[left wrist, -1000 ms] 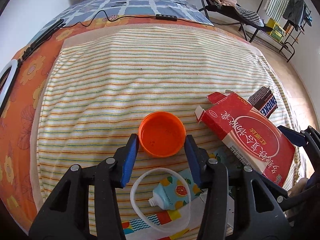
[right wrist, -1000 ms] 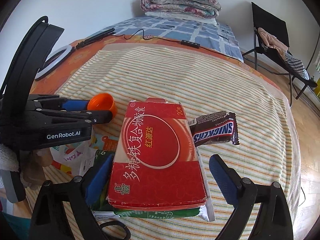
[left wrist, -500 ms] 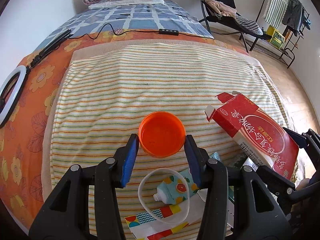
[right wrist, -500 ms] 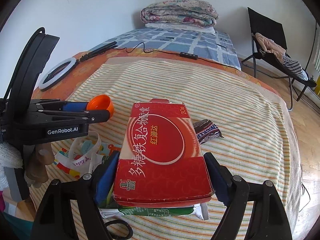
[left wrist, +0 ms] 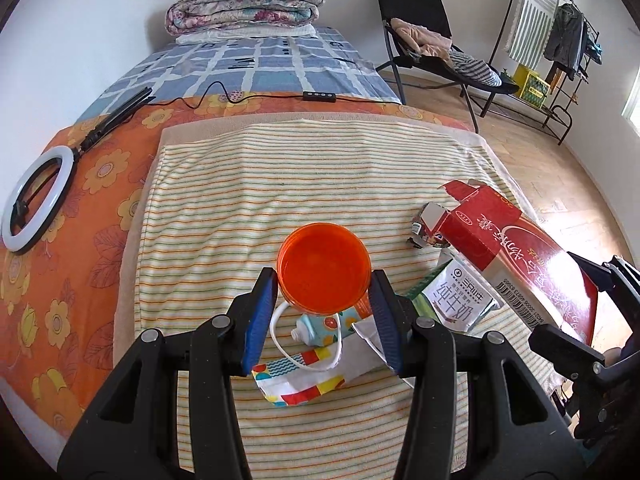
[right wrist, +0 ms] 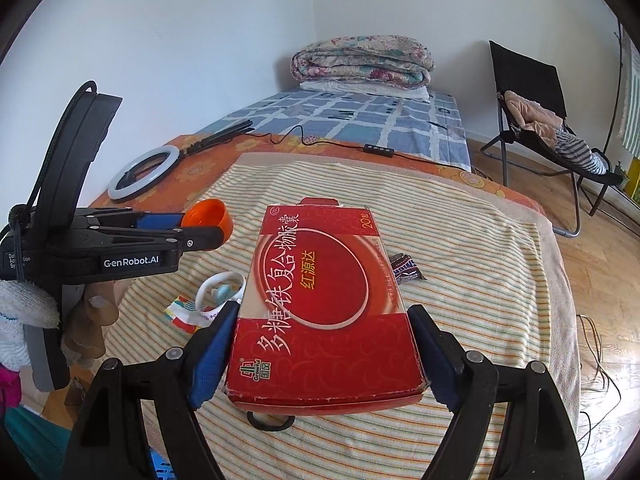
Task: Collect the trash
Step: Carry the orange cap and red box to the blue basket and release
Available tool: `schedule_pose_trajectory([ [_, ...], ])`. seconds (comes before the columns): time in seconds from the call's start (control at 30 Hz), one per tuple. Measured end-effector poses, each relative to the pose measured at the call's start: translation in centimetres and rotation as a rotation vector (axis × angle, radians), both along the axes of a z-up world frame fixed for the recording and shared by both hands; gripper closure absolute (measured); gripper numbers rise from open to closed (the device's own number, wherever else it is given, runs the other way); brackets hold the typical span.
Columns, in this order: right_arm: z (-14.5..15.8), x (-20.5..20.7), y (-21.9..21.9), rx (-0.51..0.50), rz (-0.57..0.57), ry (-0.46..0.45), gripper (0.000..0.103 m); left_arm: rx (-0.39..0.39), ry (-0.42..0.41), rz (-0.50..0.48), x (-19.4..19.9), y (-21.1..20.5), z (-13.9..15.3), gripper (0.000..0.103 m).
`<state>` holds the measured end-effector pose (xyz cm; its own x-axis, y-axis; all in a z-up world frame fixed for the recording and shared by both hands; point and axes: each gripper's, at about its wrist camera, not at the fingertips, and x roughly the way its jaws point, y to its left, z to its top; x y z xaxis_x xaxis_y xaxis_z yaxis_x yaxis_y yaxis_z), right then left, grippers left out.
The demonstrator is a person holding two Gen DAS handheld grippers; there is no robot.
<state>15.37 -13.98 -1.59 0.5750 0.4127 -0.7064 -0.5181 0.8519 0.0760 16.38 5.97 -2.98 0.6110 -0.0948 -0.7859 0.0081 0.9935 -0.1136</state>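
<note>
Orange cup (left wrist: 324, 268): gripped by the left gripper (left wrist: 323, 312), raised above the striped towel (left wrist: 320, 176).
Red box (right wrist: 324, 312): clamped in the right gripper (right wrist: 320, 360), near right.
Risk: box could be tilted loose, since only its end is pinched.

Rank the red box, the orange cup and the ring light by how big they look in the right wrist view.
1. red box, though it sits nearest the camera
2. ring light
3. orange cup, partly hidden

Candy bar wrapper (right wrist: 406, 273) half hidden behind red box (right wrist: 328, 304)
</note>
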Motion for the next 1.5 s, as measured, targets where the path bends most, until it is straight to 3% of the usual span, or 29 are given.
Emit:
schedule_pose_trajectory([
  [0.4, 1.6, -7.7, -3.0, 0.026, 0.022, 0.006, 0.019, 0.008, -0.062, -0.055, -9.4, -1.8, 3.8, 0.055],
  [0.67, 1.6, -12.9, -5.8, 0.032, 0.010, 0.030, 0.019, 0.004, -0.061, -0.110, -15.8, -3.8, 3.7, 0.055],
  [0.8, 1.3, -15.2, -6.8, 0.034, 0.008, 0.047, 0.018, 0.025, -0.057, -0.142, -18.2, -5.0, 2.9, 0.055],
  [1.07, -0.8, -19.3, -8.0, 0.018, 0.017, 0.113, 0.018, -0.007, 0.010, -0.169, -21.0, -5.7, -0.1, 0.055],
  [1.5, -5.1, -22.6, -8.0, -0.036, 0.030, 0.219, 0.018, 0.010, 0.141, -0.200, -23.6, -6.6, -5.8, 0.055],
])
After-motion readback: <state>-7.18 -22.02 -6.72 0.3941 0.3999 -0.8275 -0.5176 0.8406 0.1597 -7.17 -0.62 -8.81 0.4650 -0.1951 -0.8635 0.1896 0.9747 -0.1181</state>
